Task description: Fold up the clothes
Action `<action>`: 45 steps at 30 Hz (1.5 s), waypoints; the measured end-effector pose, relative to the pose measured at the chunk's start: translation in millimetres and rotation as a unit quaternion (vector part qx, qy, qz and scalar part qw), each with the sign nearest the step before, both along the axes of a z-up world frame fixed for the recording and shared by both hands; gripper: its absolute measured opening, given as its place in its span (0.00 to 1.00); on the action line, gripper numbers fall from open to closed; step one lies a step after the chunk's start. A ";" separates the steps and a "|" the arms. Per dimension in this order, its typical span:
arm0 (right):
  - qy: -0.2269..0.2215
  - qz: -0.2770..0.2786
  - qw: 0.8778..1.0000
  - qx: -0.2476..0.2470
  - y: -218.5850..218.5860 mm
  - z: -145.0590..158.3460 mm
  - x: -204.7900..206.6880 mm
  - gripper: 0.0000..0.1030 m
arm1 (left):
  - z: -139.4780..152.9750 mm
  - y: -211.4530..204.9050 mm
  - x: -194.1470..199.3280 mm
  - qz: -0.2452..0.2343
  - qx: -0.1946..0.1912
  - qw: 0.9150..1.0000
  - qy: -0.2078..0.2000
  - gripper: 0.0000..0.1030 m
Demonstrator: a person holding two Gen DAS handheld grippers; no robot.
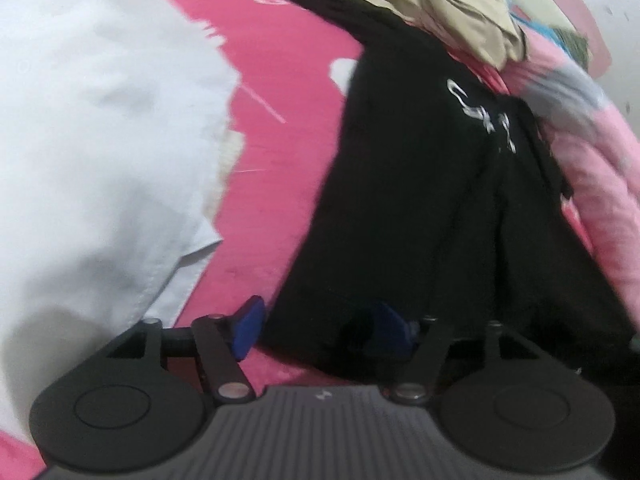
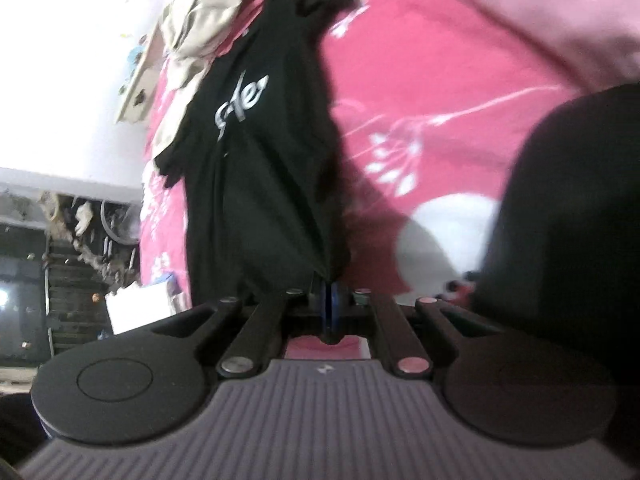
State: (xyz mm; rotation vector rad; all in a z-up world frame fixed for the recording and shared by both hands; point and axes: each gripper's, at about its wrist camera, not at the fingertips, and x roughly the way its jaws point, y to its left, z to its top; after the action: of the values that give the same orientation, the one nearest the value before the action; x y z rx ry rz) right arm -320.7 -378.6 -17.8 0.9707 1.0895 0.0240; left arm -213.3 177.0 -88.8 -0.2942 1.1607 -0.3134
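Left wrist view: pink bedsheet [image 1: 280,80] with white floral print across the whole bed, largest thing in sight. White garment [image 1: 100,140] spread over the left side. Black T-shirt [image 1: 400,200] with white lettering stretched along the middle, its far end under a beige garment [image 1: 460,12], a pink blanket [image 1: 592,168] bunched along its right edge. Left hand-held gripper [image 1: 320,332] with blue pads apart, the shirt's near hem lying between them, neither pad seen pressing on it.

Right wrist view: same black T-shirt [image 2: 260,140] pulled taut and lifted off the bedsheet [image 2: 440,80] toward the camera. Right hand-held gripper [image 2: 330,300] closed tight, blue pads pinching the shirt's near corner.
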 end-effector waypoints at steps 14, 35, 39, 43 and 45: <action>-0.029 -0.057 0.998 0.029 -29.2 -9.3 -24.8 0.01 | -1.5 6.9 -2.3 0.064 -0.012 0.998 0.018 0.34; -0.048 -0.052 0.995 0.070 -27.1 -18.6 -17.9 0.01 | 1.9 -60.4 -21.3 -0.076 0.115 0.988 -0.065 0.45; -0.052 -0.051 0.995 0.070 -27.0 -17.5 -20.2 0.01 | 0.8 -51.0 -18.1 -0.041 0.096 0.993 -0.055 0.45; -0.055 -0.045 0.995 0.073 -24.8 -20.0 -17.8 0.01 | -2.4 -49.3 -17.1 -0.018 0.092 0.994 -0.047 0.10; -0.060 -0.039 0.994 0.077 -22.2 -18.9 -15.5 0.01 | 1.5 -39.5 -17.5 0.001 0.057 0.998 -0.026 0.05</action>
State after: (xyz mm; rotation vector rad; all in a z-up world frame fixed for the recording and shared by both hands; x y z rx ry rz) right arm -336.2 -400.8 -36.7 1.1361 0.9486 0.1033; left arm -230.8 137.4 -87.3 -0.1860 1.1231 -0.2494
